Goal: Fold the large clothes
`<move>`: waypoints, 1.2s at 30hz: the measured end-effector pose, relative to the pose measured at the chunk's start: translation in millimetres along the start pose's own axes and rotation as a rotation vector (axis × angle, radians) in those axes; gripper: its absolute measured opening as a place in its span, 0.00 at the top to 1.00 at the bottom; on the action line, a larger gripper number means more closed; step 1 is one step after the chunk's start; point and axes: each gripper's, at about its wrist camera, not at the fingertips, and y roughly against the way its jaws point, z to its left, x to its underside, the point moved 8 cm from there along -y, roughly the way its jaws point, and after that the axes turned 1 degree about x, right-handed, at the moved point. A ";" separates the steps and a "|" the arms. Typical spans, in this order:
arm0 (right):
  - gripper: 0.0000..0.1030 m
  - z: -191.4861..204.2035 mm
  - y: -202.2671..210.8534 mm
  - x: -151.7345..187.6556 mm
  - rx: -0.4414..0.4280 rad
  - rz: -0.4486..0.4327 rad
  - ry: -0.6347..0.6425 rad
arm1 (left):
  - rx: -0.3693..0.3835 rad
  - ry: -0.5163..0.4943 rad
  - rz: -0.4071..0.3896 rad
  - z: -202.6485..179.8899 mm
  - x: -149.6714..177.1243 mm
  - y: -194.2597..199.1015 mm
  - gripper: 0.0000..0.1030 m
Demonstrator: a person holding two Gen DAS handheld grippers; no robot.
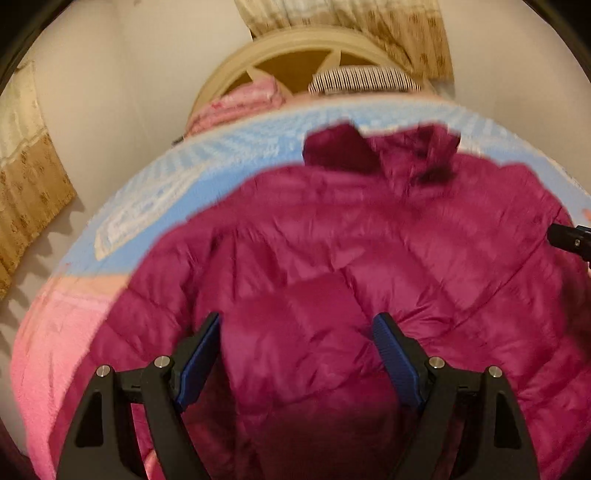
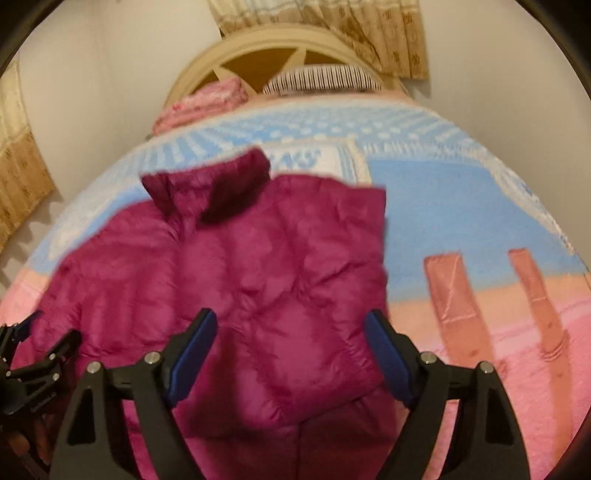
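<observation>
- The left gripper (image 1: pixel 297 332) has its jaws spread wide, the blue pads well apart and pressing on nothing; puffy fabric shows in the gap between them, below the tips.
- The right gripper (image 2: pixel 291 328) likewise stands wide open with nothing clamped; the same fabric fills the space between and beyond its fingers.
- The task's thing, a magenta quilted puffer jacket (image 1: pixel 369 240), lies spread on the bed straight ahead of and beneath both sets of jaws, collar (image 2: pixel 210 184) at the far end away from the fingertips.
- Seen past the right gripper, the jacket's straight side edge runs forward from just outside the right finger, and its bottom hem sits close under the jaws.
- From the left gripper's camera the jacket spreads wider than the jaws to both sides, and a black tip of the other gripper shows at the far right edge, over the jacket.
- In the right wrist view the left gripper (image 2: pixel 40 350) appears low at the left, outside the left finger, over the jacket's edge.
- Under the jacket lies a blue and pink fleece blanket (image 2: pixel 461 221), reaching out well to the right of the right jaws.
- Far beyond the fingertips stand a cream headboard (image 1: pixel 295 48), a striped pillow (image 1: pixel 365 79) and a folded pink cloth (image 1: pixel 236 105), with patterned curtains (image 2: pixel 369 29) behind.
</observation>
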 end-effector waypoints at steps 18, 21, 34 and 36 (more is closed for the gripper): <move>0.12 0.6 -24.9 21.1 0.117 0.121 0.087 | 0.045 0.038 0.070 -2.0 15.6 -23.1 0.06; 0.12 13.0 7.7 15.0 0.078 0.049 0.042 | 0.048 0.042 0.067 -2.5 15.8 -22.9 0.06; 0.07 73.1 -8.1 55.8 -0.018 0.104 0.169 | 0.054 0.048 0.071 -0.8 16.6 -24.0 0.05; 0.05 75.2 -9.6 56.4 -0.010 0.108 0.179 | 0.054 0.047 0.071 -0.7 16.6 -24.1 0.05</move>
